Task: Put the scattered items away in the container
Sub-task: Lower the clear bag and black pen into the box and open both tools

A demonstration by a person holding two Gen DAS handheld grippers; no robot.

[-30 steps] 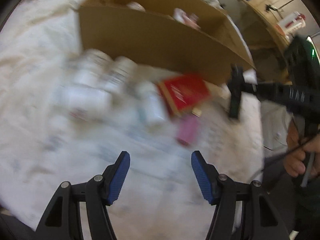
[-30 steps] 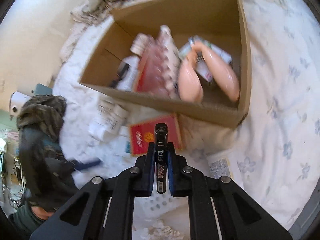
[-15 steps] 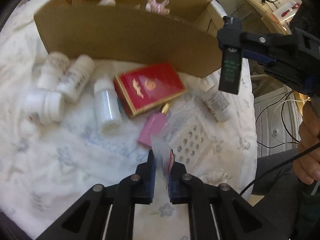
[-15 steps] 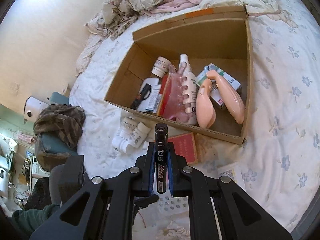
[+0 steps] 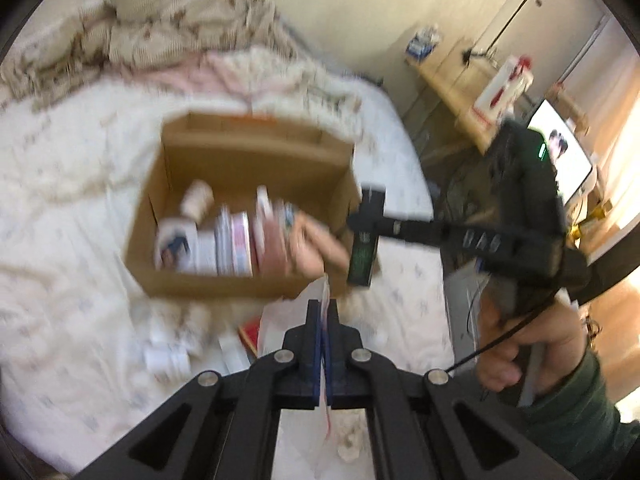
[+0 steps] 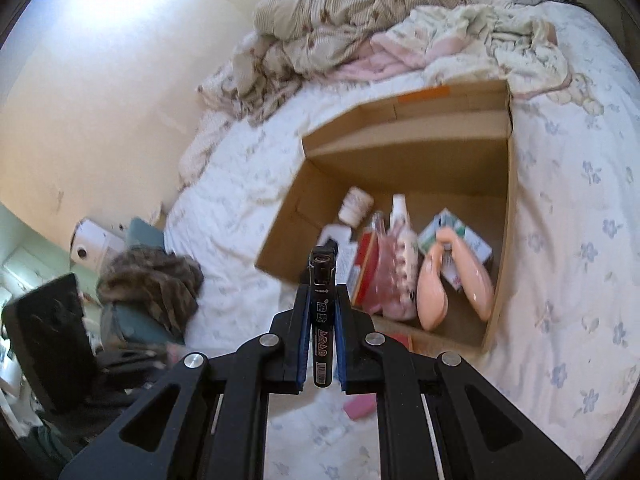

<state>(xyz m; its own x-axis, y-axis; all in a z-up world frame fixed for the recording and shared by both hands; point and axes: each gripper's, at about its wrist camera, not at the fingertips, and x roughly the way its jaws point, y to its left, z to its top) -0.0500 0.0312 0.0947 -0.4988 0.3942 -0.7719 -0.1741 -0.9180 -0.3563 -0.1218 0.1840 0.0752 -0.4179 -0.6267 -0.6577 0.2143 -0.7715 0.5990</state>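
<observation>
Both grippers are clamped on something: the left gripper (image 5: 324, 312) pinches a thin clear packet (image 5: 298, 316) between closed pads, and the right gripper (image 6: 322, 320) grips a black tube (image 6: 322, 312) upright between its fingers. Half a second ago the left gripper had just closed on the packet low over the bedsheet (image 5: 60, 240), beside the red box (image 5: 250, 330) and the bottles (image 5: 168, 360); now it is raised, with the packet lifted off the sheet, and looks down into the open carton (image 5: 240, 160). The right gripper has moved closer to the carton, its tube now seen over the near-left rim (image 6: 276, 252), above the items already inside. From the left view the tube (image 5: 364, 248) hangs at the carton's right corner.
</observation>
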